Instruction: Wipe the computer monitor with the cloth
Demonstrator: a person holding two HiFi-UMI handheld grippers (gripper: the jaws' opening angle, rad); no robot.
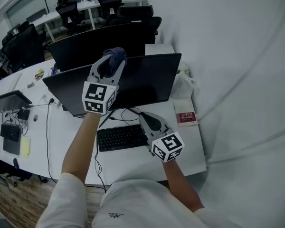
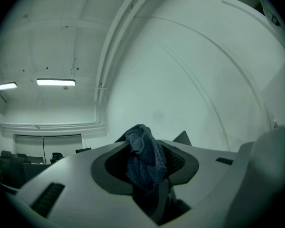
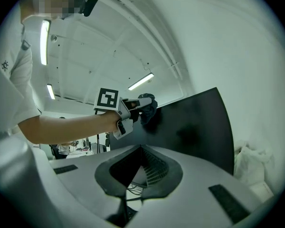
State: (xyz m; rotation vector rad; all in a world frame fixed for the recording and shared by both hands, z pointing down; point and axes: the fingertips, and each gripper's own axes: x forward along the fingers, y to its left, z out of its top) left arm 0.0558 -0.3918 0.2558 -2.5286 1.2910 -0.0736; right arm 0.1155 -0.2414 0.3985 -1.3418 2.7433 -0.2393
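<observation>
A dark computer monitor (image 1: pixel 147 80) stands on the white desk (image 1: pixel 190 148); the right gripper view shows its black screen (image 3: pixel 190 127). My left gripper (image 1: pixel 111 63) is raised at the monitor's top edge, left of its middle, and is shut on a bunched blue cloth (image 1: pixel 115 56). The cloth (image 2: pixel 145 158) sticks up between the jaws in the left gripper view, with only wall and ceiling behind it. In the right gripper view the cloth (image 3: pixel 147 107) touches the screen's upper left corner. My right gripper (image 1: pixel 149 120) hangs low over the desk in front of the monitor, shut and holding nothing.
A black keyboard (image 1: pixel 121 137) lies before the monitor, with cables (image 1: pixel 128 114) running behind it. A red and white box (image 1: pixel 185 114) and a white bag (image 1: pixel 183 82) sit at the desk's right end. A second monitor (image 1: pixel 99 42) stands behind. A white wall (image 1: pixel 237 80) closes the right side.
</observation>
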